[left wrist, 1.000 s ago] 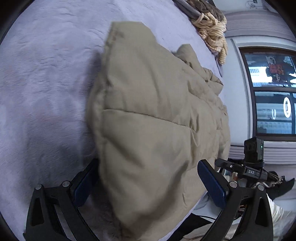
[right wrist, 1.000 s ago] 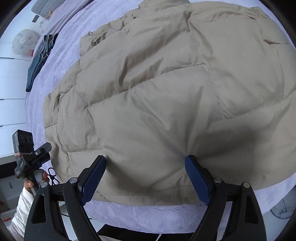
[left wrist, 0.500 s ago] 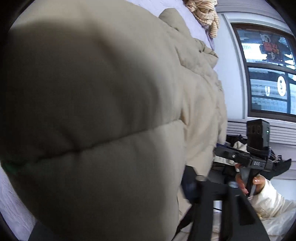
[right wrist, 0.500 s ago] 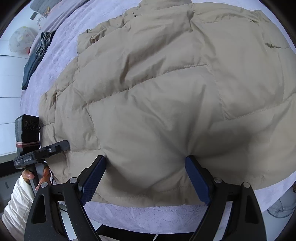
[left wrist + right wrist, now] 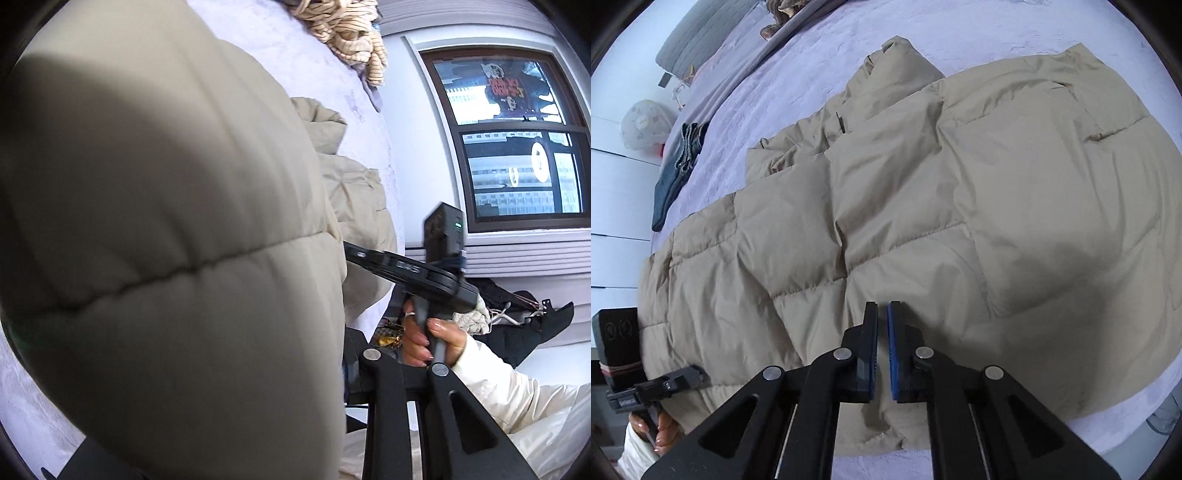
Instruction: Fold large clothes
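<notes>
Up close, the left wrist view is mostly filled by a beige puffer jacket (image 5: 166, 240), whose quilted padding bulges right against the lens. The left tool (image 5: 347, 373) is seen only in part: one black finger (image 5: 373, 376) shows at the jacket's edge, the other is hidden behind the fabric. Its jaws are closing, with a thick fold of the jacket clamped between them. Beyond the fold, more of the jacket is seen lying on a bed (image 5: 303, 55) covered in pale lilac. A striped cloth (image 5: 351, 29) is bunched at the far end of the bed. The right tool (image 5: 402, 266) is seen from the side, held by a hand (image 5: 432, 339) in a cream sleeve (image 5: 517, 391), its tips hidden behind the jacket. A window (image 5: 509, 136) is set in the wall behind.

From the right wrist view, the jacket (image 5: 923, 206) is spread flat across the bed (image 5: 798, 66), reaching its near edge. The right tool (image 5: 882, 325) is closed, its blue pads nearly touching, and a thin pinch of the jacket's fabric is caught between them near the hem. The left tool (image 5: 683, 380) is seen at the jacket's left edge, its tips buried in the fabric, with a hand (image 5: 661, 432) on its grip. Dark jeans (image 5: 676, 170) are lying on the bed's left side, well apart from the jacket.
</notes>
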A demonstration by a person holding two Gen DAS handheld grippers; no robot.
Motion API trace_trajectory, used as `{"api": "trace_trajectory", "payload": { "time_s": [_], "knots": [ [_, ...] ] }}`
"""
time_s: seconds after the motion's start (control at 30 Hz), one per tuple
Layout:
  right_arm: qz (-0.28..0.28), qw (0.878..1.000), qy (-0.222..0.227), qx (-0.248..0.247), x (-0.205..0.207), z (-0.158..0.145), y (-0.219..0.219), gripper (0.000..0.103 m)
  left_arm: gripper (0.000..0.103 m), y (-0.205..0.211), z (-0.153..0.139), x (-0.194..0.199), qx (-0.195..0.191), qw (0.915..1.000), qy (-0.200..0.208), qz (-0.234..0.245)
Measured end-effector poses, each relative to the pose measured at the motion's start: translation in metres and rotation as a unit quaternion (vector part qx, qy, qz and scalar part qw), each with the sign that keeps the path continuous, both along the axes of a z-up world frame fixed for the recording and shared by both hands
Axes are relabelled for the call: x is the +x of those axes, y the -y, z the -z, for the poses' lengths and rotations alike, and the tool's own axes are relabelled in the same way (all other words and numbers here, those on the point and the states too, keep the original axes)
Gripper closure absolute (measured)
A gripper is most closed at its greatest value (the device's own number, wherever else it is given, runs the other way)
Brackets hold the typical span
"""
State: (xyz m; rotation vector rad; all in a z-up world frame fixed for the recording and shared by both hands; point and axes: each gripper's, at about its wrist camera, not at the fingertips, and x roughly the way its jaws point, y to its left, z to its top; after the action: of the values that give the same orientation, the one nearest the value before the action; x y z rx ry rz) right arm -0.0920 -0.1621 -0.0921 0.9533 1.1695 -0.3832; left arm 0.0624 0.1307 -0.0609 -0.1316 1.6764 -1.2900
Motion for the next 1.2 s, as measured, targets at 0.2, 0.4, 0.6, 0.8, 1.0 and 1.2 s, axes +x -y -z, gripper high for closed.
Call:
{"api": "trace_trajectory", "payload": {
  "time_s": [0.2, 0.4, 0.6, 0.8, 1.0, 1.2],
  "knots": [
    [-0.050, 0.998, 0.016, 0.039, 0.022, 0.033, 0.007, 0.099, 0.069, 0.033, -0.047, -0.035, 0.017, 0.9994, 0.015, -0.027],
    [-0.059, 0.993, 0.024, 0.103, 0.024, 0.066, 0.025, 0.103, 0.069, 0.095, -0.067, -0.077, 0.045, 0.9981, 0.041, -0.013],
    [-0.021, 0.989, 0.058, 0.134, -0.024, 0.046, 0.060, 0.103, 0.067, 0.146, -0.075, -0.102, 0.048, 0.9970, 0.053, 0.029],
    [0.053, 0.988, 0.085, 0.116, -0.117, 0.015, 0.096, 0.103, 0.030, 0.190, -0.071, -0.135, 0.008, 0.9958, 0.044, 0.080],
    [0.120, 0.986, 0.077, 0.085, -0.203, -0.009, 0.102, 0.100, 0.029, 0.258, -0.029, -0.156, 0.017, 0.9931, 0.046, 0.107],
    [0.075, 0.986, 0.142, 0.043, -0.251, -0.067, 0.069, 0.015, 0.029, 0.296, -0.025, -0.168, 0.024, 0.9912, 0.066, 0.112]
  ]
}}
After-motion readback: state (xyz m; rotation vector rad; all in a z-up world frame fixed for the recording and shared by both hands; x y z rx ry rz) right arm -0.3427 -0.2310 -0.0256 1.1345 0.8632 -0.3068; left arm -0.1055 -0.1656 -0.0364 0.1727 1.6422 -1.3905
